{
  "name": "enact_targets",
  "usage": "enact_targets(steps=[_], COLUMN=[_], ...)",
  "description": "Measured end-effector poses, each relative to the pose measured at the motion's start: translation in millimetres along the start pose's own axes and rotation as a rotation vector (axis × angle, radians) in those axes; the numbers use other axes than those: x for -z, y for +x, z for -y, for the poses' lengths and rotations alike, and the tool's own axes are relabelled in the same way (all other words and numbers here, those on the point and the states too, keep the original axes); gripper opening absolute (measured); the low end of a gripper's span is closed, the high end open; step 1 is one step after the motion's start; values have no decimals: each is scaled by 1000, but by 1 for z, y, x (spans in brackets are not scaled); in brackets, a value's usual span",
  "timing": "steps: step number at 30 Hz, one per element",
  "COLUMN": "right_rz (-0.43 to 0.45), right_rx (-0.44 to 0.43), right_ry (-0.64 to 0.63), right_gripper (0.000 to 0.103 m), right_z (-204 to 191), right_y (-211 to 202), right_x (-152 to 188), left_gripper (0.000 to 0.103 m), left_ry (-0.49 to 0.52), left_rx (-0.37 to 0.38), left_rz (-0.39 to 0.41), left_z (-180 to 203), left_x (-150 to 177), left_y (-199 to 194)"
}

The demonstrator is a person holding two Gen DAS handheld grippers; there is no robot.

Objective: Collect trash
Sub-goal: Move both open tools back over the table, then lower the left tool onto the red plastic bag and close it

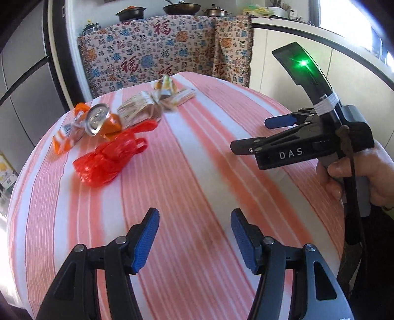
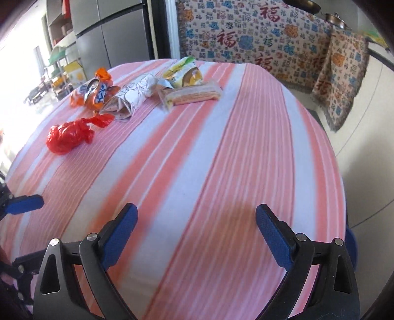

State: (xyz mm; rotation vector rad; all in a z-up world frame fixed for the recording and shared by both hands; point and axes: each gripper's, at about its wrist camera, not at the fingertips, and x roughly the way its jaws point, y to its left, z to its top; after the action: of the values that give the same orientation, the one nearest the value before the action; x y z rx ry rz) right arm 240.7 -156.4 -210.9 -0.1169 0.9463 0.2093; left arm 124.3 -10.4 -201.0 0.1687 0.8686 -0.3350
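Note:
Trash lies at the far left of the pink striped tablecloth (image 1: 197, 152): a crumpled red plastic bag (image 1: 108, 157) (image 2: 69, 136), a crushed orange soda can (image 1: 98, 120) (image 2: 94, 92), a patterned paper wrap (image 1: 140, 109) (image 2: 133, 97), a yellow-green snack wrapper (image 2: 183, 73) and a clear pack of wafers (image 2: 190, 96) (image 1: 183, 96). My left gripper (image 1: 194, 236) is open and empty over the near cloth. My right gripper (image 2: 197, 233) is open and empty; it also shows in the left wrist view (image 1: 256, 135), to the right of the trash.
A chair draped in a patterned cloth (image 1: 162, 51) (image 2: 258, 37) stands behind the table. Pots (image 1: 181, 7) sit on a surface behind it. A grey fridge (image 2: 110, 37) and shelves (image 2: 61, 41) stand far left. The table's right edge drops to a white floor (image 2: 364, 123).

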Motion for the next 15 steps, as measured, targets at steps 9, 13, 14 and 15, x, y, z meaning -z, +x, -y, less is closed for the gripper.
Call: enact_targets(steps=[9,13,14,15], right_rz=[-4,-5,-5,-5], right_rx=[19,19,19,19], right_ry=[2,0,0,1], right_gripper=[103,103,103,103], right_z=[-9,-9,-9,-9], right_y=[3,4,4,4], right_x=[0,0,0,0], left_gripper=[62,65,70,73], left_ry=[-32,41,57,79], left_rx=[58,48,71,100], left_rz=[7,82,93,97], left_z=[-59,-89,-95,-101], left_x=[9,-12,-20,-29], left_y=[-8,-26,-28,-28])
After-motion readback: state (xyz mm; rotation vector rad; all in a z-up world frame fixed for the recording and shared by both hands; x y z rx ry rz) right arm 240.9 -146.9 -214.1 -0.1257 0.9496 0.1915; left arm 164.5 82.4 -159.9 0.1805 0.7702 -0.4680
